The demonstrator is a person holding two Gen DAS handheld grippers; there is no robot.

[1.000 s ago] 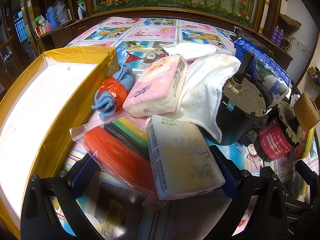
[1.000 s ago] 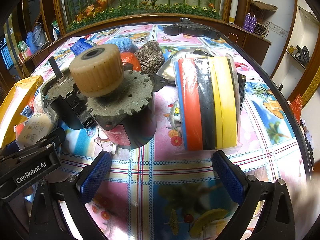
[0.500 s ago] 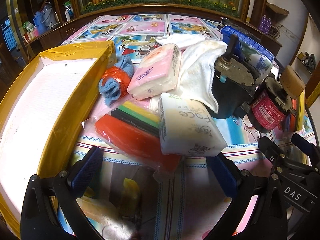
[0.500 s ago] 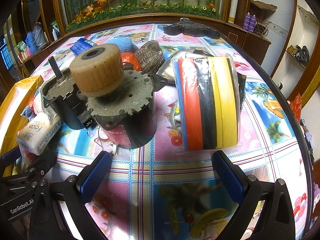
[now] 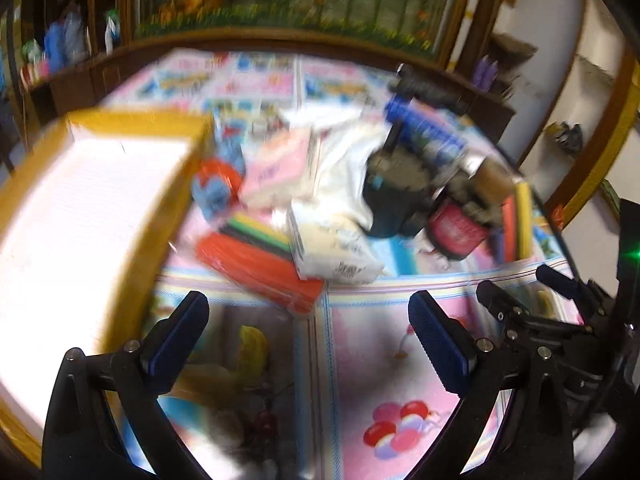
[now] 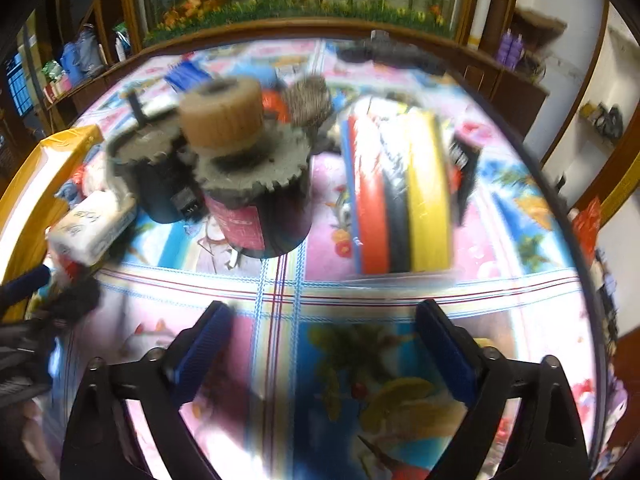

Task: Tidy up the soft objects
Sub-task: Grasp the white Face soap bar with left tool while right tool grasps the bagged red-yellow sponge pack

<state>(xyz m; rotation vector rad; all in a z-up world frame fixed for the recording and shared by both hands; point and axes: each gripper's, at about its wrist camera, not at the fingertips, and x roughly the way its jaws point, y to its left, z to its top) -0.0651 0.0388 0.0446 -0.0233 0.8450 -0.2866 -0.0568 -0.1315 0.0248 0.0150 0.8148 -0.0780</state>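
Both views are motion-blurred. My left gripper [image 5: 308, 344] is open and empty above the tablecloth, well short of the pile. In the pile lie a white tissue pack [image 5: 332, 248], a pink tissue pack [image 5: 280, 172], a bag of coloured sponges [image 5: 256, 256], a white towel [image 5: 344, 160] and a blue-orange cloth [image 5: 214, 184]. My right gripper [image 6: 324, 348] is open and empty, short of a second bag of red, black and yellow sponges [image 6: 400, 196]. The white tissue pack also shows in the right wrist view [image 6: 94, 226].
A yellow-rimmed box [image 5: 80, 216] with a white inside stands at the left. Two dark motors with gears [image 6: 240, 176] stand mid-table. A grey knitted item [image 6: 310, 100] and a blue brush [image 5: 424, 132] lie behind. The right gripper's body [image 5: 560, 328] is at the left view's right edge.
My left gripper has pulled back and up from the white tissue pack, which stays on the sponge bag. My right gripper has pulled back a little too. Both stay open.
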